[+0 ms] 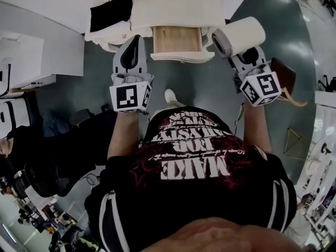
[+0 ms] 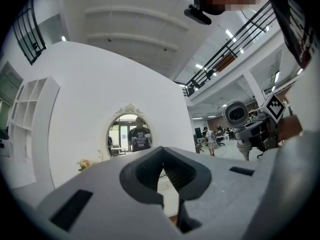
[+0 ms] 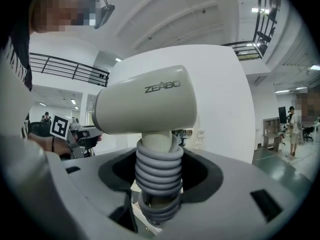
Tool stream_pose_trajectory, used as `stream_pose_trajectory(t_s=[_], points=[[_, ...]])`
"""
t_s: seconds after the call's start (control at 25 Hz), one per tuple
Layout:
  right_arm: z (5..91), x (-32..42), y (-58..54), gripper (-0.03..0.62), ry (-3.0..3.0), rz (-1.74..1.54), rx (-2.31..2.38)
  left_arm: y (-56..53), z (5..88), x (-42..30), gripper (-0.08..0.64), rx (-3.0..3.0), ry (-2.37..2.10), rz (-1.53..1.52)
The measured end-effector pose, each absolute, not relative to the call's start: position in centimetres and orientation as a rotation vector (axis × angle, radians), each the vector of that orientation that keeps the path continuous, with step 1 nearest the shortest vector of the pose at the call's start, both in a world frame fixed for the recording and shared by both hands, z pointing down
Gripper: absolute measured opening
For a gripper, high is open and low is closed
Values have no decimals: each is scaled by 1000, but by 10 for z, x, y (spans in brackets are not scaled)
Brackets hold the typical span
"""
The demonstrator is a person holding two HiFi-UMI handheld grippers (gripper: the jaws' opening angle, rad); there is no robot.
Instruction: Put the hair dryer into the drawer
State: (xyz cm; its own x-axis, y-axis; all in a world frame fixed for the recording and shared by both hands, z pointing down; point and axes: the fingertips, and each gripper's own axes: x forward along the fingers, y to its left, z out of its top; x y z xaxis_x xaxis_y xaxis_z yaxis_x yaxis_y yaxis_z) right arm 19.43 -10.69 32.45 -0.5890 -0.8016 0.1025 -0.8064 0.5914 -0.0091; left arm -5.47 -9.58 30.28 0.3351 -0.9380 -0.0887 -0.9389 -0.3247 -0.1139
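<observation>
A cream hair dryer [image 1: 241, 35] stands upright in my right gripper [image 1: 237, 54], to the right of the open drawer. The right gripper view shows the dryer [image 3: 142, 100] large, its handle wound with a grey coiled cord. My right gripper [image 3: 159, 184] is shut on that wrapped handle. The wooden drawer [image 1: 177, 40] is pulled out of the white dressing table [image 1: 173, 4] and looks bare inside. My left gripper [image 1: 137, 38] is just left of the drawer, its fingers together and holding nothing. In its own view the left gripper [image 2: 163, 169] points at the wall.
A black cloth [image 1: 110, 13] lies on the dressing table's left part. An oval mirror [image 2: 129, 134] hangs on the white wall, with a white shelf unit [image 2: 30, 129] to its left. A white cabinet [image 1: 31, 56] stands at the left, and a brown object [image 1: 283, 75] is beside the right gripper.
</observation>
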Motion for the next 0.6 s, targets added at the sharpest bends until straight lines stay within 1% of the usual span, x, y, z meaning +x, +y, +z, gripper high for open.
stream_pose_trajectory(t_s=[0.28,0.6], points=[[327,172,-127,238,-2739,141,1324,-121,311,-71,2,-2467,1743,15],[331,160,-146,238,-2712,147,1367,-147,323,-87,2,-2510,1730,27]])
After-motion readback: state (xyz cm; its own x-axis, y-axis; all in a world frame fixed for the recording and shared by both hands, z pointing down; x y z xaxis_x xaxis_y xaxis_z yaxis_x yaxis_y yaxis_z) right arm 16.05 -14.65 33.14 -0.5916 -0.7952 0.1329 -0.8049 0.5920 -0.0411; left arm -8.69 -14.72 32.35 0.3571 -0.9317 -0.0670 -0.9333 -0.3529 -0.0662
